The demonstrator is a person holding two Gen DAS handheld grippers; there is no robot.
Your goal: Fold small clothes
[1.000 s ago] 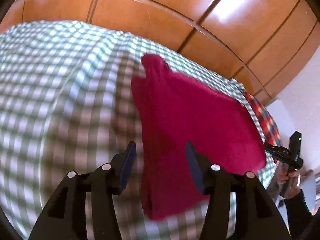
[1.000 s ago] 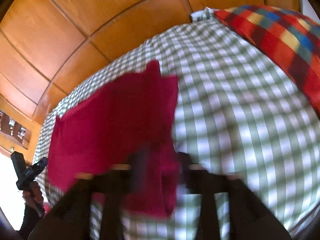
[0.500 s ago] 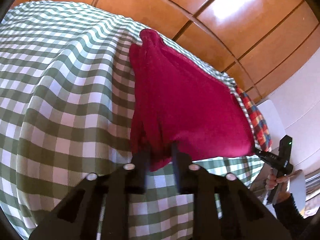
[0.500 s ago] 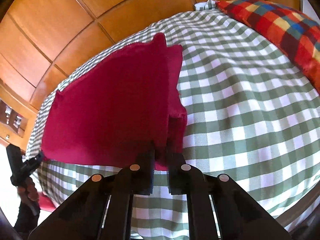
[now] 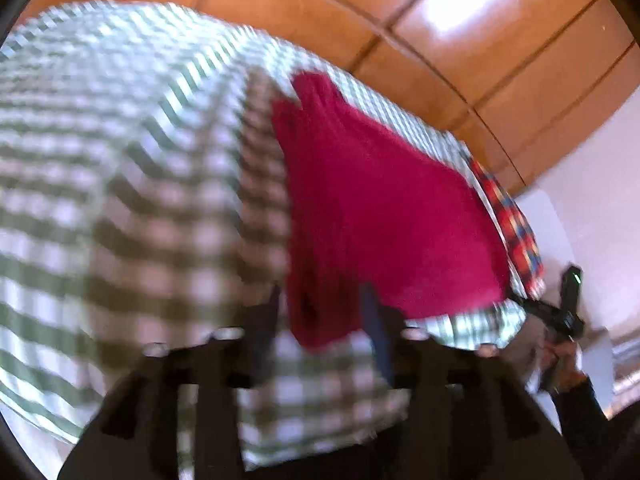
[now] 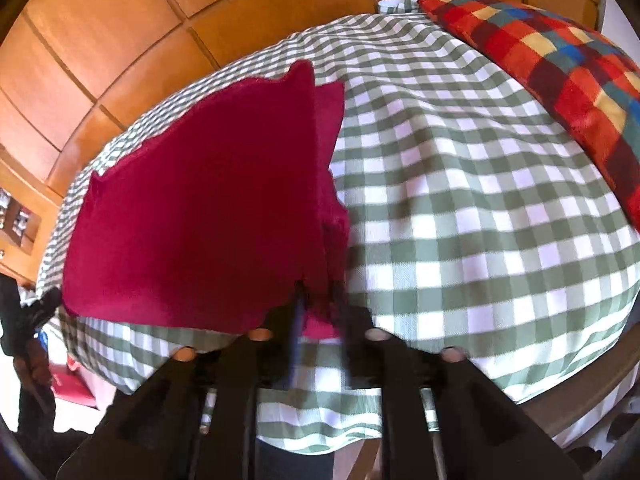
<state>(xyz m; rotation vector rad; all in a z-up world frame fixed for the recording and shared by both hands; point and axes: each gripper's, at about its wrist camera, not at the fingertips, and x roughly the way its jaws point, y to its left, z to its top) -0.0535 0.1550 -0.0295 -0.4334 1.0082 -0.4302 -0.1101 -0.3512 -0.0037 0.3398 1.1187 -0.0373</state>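
From the left wrist camera, the left gripper [image 5: 320, 312] points down at a green-and-white checked cloth [image 5: 120, 160] spread over a table. Its jaws are opening, with the near corner of a dark red garment [image 5: 376, 208] between the fingers; the picture is blurred, and the pads seem to stand clear of the fabric, so the corner looks released. The garment lies flat ahead of this gripper and stretches away to its right. Beyond it sits a red plaid cushion [image 5: 516, 224]. Far to the right, a hand [image 5: 560, 364] holds the other gripper. Wooden panelling [image 5: 460, 40] rises behind the table.

From the right wrist camera, the right gripper [image 6: 320, 316] also points down at the checked cloth. Its jaws are opening, and the garment's near right corner lies between the fingers with narrow gaps at each pad, so the grasp looks let go. The garment spreads ahead and to this gripper's left, one edge folded over. The plaid cushion lies far right.
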